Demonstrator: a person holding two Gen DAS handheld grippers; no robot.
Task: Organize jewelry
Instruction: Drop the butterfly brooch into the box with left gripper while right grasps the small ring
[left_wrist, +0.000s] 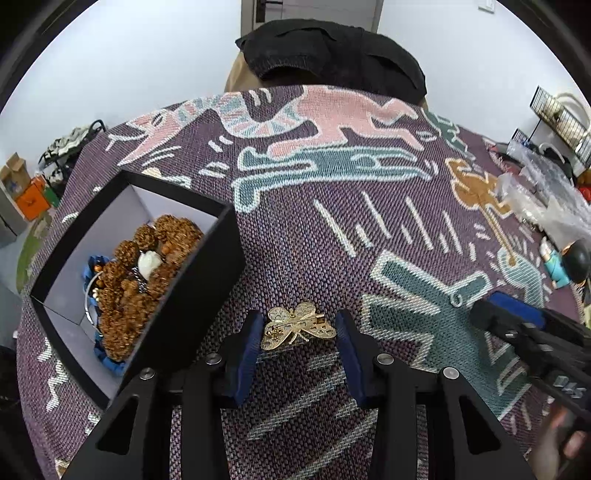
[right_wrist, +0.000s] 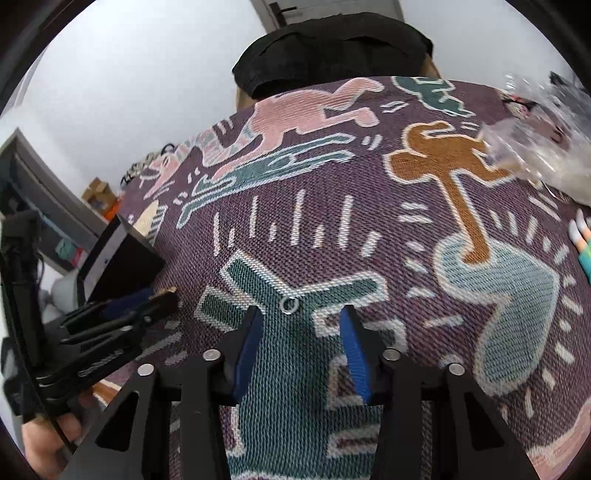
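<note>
A gold butterfly brooch (left_wrist: 297, 325) lies pin-side up on the woven patterned cloth (left_wrist: 332, 221). My left gripper (left_wrist: 300, 325) is open, its blue-padded fingers on either side of the brooch. A black open box (left_wrist: 207, 295) just left of it holds brown bead strings and a white stone (left_wrist: 147, 264). A small silver ring (right_wrist: 289, 305) lies on the cloth in the right wrist view. My right gripper (right_wrist: 300, 317) is open, with the ring just ahead between its fingertips. The right gripper also shows in the left wrist view (left_wrist: 491, 314).
Clear plastic bags (left_wrist: 543, 192) lie at the cloth's right edge, with a wire rack (left_wrist: 561, 118) behind. A black garment (left_wrist: 332, 55) hangs on a chair at the far side. The box's corner (right_wrist: 122, 258) and the left gripper (right_wrist: 122, 317) show at left.
</note>
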